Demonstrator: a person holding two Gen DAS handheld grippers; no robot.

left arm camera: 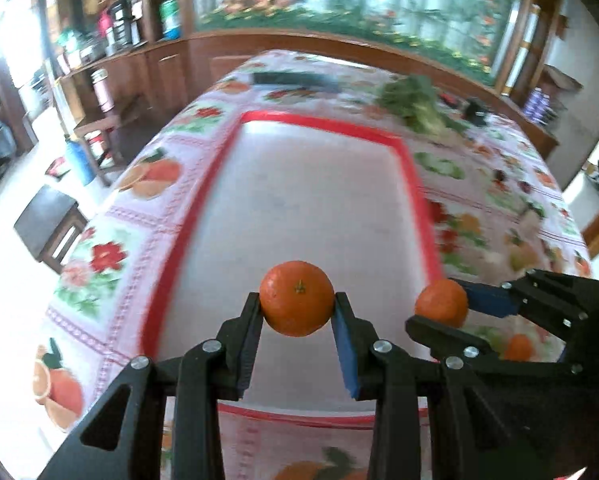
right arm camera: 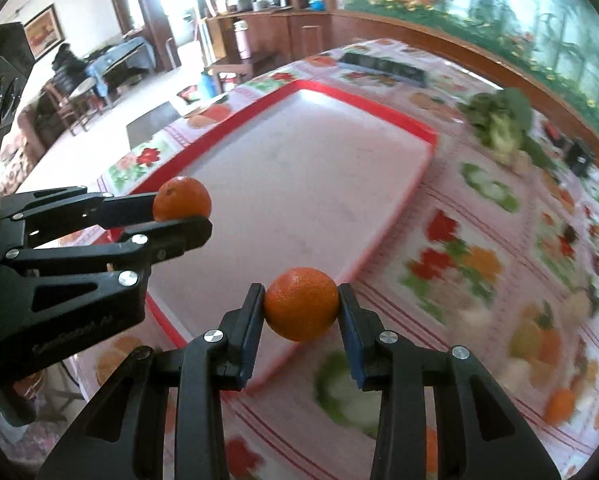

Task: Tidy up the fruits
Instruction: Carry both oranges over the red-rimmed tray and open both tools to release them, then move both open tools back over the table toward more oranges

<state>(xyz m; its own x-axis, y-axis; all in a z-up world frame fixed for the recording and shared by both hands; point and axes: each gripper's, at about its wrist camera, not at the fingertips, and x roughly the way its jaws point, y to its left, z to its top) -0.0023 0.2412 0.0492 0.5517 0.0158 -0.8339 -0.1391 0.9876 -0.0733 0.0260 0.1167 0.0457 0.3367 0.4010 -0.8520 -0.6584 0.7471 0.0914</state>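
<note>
No legible text anywhere.

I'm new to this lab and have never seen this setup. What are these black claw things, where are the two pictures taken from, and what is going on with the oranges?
The black claws are two-finger grippers that a person holds, one in each hand. Each carries a wide-angle camera looking along its fingers, so each picture shows its own gripper at the bottom and the other at the side. The left gripper is shut on one orange; the right gripper is shut on a second orange. Both are held in the air near a red-rimmed tray, whose white inside is bare, on a fruit-patterned tablecloth. Leafy greens lie farther back.
</note>
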